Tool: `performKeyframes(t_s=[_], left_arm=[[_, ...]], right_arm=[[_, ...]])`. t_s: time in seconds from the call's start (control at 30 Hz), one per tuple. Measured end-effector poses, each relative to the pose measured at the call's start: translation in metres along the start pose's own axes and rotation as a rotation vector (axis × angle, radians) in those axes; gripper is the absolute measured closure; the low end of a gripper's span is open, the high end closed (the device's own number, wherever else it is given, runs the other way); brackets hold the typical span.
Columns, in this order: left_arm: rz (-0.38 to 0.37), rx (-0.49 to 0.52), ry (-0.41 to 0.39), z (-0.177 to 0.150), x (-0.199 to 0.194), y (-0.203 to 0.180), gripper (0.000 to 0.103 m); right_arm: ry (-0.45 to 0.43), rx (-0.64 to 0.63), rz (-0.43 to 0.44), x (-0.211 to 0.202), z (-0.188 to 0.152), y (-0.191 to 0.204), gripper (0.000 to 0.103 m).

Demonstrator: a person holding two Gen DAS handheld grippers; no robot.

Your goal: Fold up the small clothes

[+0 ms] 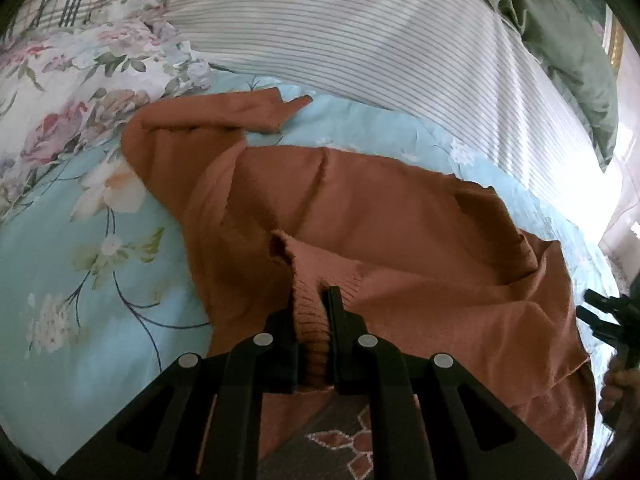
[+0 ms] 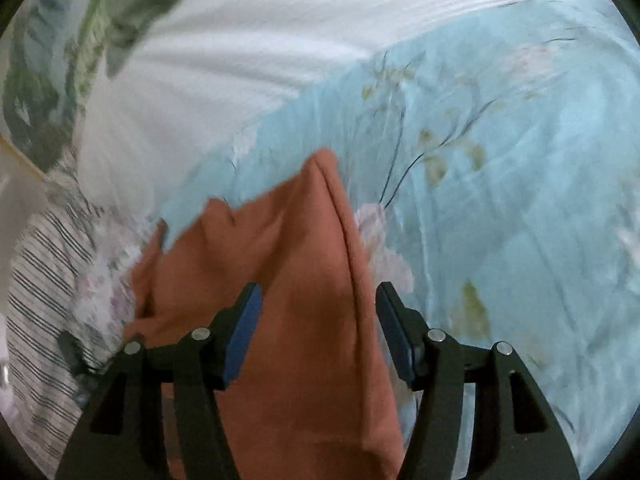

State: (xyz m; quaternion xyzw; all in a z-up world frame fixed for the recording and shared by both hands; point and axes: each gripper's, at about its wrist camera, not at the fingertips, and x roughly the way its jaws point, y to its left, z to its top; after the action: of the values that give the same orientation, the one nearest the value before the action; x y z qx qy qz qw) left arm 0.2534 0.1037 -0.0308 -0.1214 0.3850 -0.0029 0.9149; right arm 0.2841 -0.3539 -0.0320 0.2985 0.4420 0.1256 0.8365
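A rust-orange knit garment [image 1: 400, 216] lies spread across a pale blue floral bedsheet [image 1: 80, 264], one sleeve [image 1: 224, 116] trailing toward the upper left and its far edge stopping short of a striped white pillow [image 1: 380, 40]. Open sheet shows to the garment's left in the left wrist view, and a broad stretch of it lies to the right in the right wrist view. A green cloth [image 1: 560, 40] is bunched at the upper right beyond the pillow. The left gripper [image 1: 310, 292] is pinched narrowly on the garment's ribbed edge [image 1: 312, 320], the fabric bunched up between its fingers. The right gripper [image 2: 318, 292] stands with its fingers wide apart, straddling a raised fold of the same garment [image 2: 300, 280]; whether the blue pads [image 2: 244, 332] touch the cloth cannot be told. The right gripper also shows at the far right edge of the left wrist view, beside the garment's right edge.
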Motion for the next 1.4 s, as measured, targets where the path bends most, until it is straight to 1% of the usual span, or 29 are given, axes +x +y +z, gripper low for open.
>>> performKeyframes(t_s=[0.07,0.1,0.13,0.17,0.23,0.27,0.33,0.37,0.43,0.5,0.6,0.67,0.73,0.77,0.8,0.83,0.87,0.9,0.93,0.97,1.03,1.07,1.1,1.13,1.17,1.23,1.3,1.33,1.4], left_arm=[[0.009,0.011,0.018,-0.005,0.001,0.001,0.093],[0.010,0.016,0.027,-0.007,0.003,0.000,0.093],[0.010,0.024,0.034,-0.008,0.004,-0.002,0.093],[0.010,0.032,0.037,-0.008,0.005,-0.005,0.093],[-0.010,0.048,0.029,-0.007,0.002,-0.011,0.093],[-0.046,0.060,0.019,-0.005,-0.001,-0.017,0.093],[-0.082,0.092,0.006,-0.003,-0.003,-0.031,0.093],[-0.083,0.127,0.000,-0.003,-0.002,-0.042,0.093],[-0.062,0.170,-0.004,-0.005,0.005,-0.057,0.093],[-0.052,0.194,0.008,-0.007,0.016,-0.066,0.093],[-0.019,0.225,0.032,-0.011,0.029,-0.067,0.093],[-0.014,0.237,0.050,-0.011,0.032,-0.062,0.092],[-0.025,0.241,0.054,-0.010,0.030,-0.057,0.087],[-0.023,0.239,0.055,-0.009,0.029,-0.055,0.085],[-0.033,0.229,0.062,-0.007,0.028,-0.052,0.085],[-0.058,0.212,0.075,-0.005,0.030,-0.049,0.083],[-0.096,0.189,0.100,-0.002,0.032,-0.046,0.074],[-0.141,0.162,0.126,0.001,0.033,-0.043,0.064],[-0.169,0.145,0.140,0.004,0.034,-0.041,0.061],[-0.193,0.138,0.151,0.006,0.035,-0.040,0.061],[-0.198,0.170,0.179,0.008,0.039,-0.042,0.061],[-0.174,0.200,0.183,0.008,0.041,-0.045,0.065],[-0.137,0.242,0.183,0.006,0.043,-0.049,0.084],[-0.108,0.269,0.178,0.004,0.044,-0.051,0.094],[-0.089,0.282,0.170,0.004,0.044,-0.051,0.097],[-0.045,0.270,0.102,0.009,0.036,-0.049,0.098],[0.030,0.240,0.007,0.018,0.024,-0.044,0.099],[0.036,0.218,0.001,0.021,0.021,-0.041,0.099],[-0.005,0.178,0.021,0.022,0.017,-0.032,0.097]], right_arm=[[0.035,-0.011,-0.012,0.014,0.014,-0.016,0.045],[0.056,-0.014,-0.003,0.019,0.020,-0.027,0.051],[0.082,-0.002,0.017,0.028,0.021,-0.032,0.086],[0.091,0.018,0.032,0.027,0.023,-0.044,0.093],[0.025,0.024,0.052,0.008,0.026,-0.058,0.093],[-0.038,0.017,0.056,-0.013,0.029,-0.062,0.093],[-0.117,0.010,0.042,-0.041,0.034,-0.068,0.093],[-0.138,0.009,0.030,-0.050,0.035,-0.072,0.093],[-0.123,0.020,0.005,-0.050,0.034,-0.086,0.093],[-0.095,0.016,-0.052,-0.034,0.030,-0.101,0.093],[-0.080,0.040,-0.109,-0.019,0.027,-0.106,0.093],[-0.047,0.059,-0.139,-0.011,0.026,-0.108,0.091],[-0.073,0.044,-0.201,-0.020,0.028,-0.097,0.085],[-0.101,0.024,-0.232,-0.029,0.026,-0.090,0.084],[-0.133,0.006,-0.216,-0.037,0.023,-0.079,0.083],[-0.148,-0.006,-0.179,-0.042,0.020,-0.071,0.079],[-0.144,-0.036,-0.116,-0.043,0.016,-0.059,0.070],[-0.116,-0.070,-0.070,-0.038,0.013,-0.047,0.063],[-0.071,-0.098,-0.029,-0.029,0.010,-0.039,0.053],[-0.010,-0.117,0.007,-0.017,0.004,-0.032,0.052],[0.067,-0.130,-0.007,0.003,-0.003,-0.029,0.052],[0.103,-0.140,-0.051,0.015,-0.007,-0.031,0.052],[0.120,-0.141,-0.068,0.020,-0.010,-0.033,0.052],[0.117,-0.140,-0.058,0.020,-0.012,-0.034,0.052],[0.111,-0.139,-0.052,0.018,-0.014,-0.035,0.052],[0.126,-0.145,-0.064,0.016,-0.015,-0.034,0.052],[0.127,-0.151,-0.078,0.018,-0.016,-0.036,0.052],[0.127,-0.150,-0.078,0.019,-0.017,-0.038,0.052],[0.115,-0.122,-0.070,0.016,-0.023,-0.046,0.052]])
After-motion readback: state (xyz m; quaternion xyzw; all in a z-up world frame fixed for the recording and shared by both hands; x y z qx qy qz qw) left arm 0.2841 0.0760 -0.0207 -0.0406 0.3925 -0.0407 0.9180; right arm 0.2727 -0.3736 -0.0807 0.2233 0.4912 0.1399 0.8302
